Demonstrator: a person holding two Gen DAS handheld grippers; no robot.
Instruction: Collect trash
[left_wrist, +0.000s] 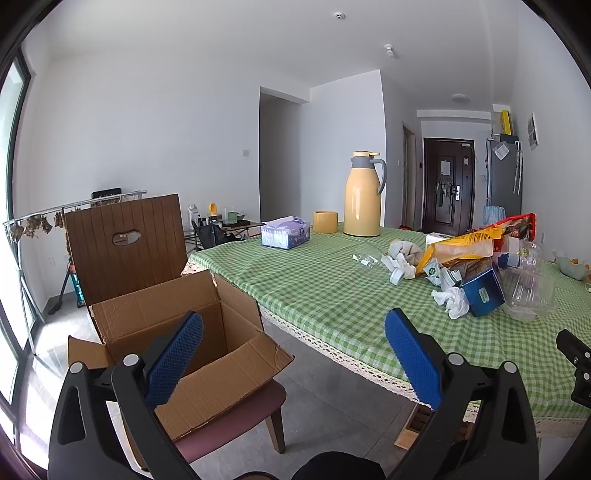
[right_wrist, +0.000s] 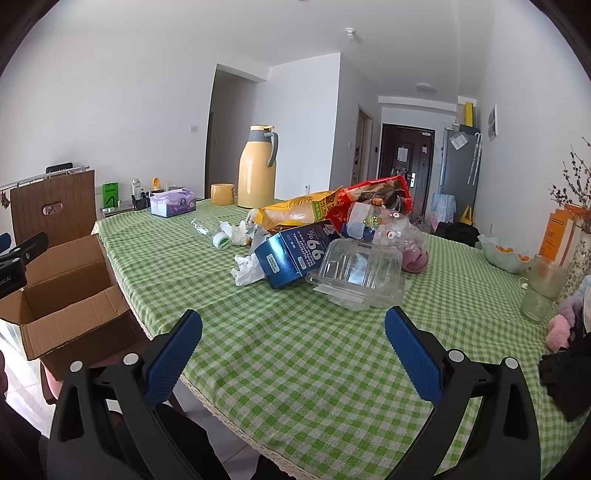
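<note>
A heap of trash lies on the green checked tablecloth (right_wrist: 295, 350): a blue carton (right_wrist: 291, 254), a clear plastic clamshell (right_wrist: 358, 277), crumpled white tissue (right_wrist: 247, 269), a yellow snack bag (right_wrist: 295, 214), a red snack bag (right_wrist: 380, 195) and a crushed clear bottle (right_wrist: 391, 229). An open cardboard box (left_wrist: 177, 332) stands on a chair beside the table. My left gripper (left_wrist: 293, 350) is open, hanging between the box and the table edge. My right gripper (right_wrist: 293, 347) is open over the near tablecloth, short of the clamshell. Both hold nothing.
A yellow thermos jug (right_wrist: 256, 166), a yellow cup (right_wrist: 222, 194) and a purple tissue box (right_wrist: 173, 202) stand at the table's far end. A fruit bowl (right_wrist: 504, 254), a glass (right_wrist: 543, 288) and a pink plush item (right_wrist: 559, 328) sit at the right.
</note>
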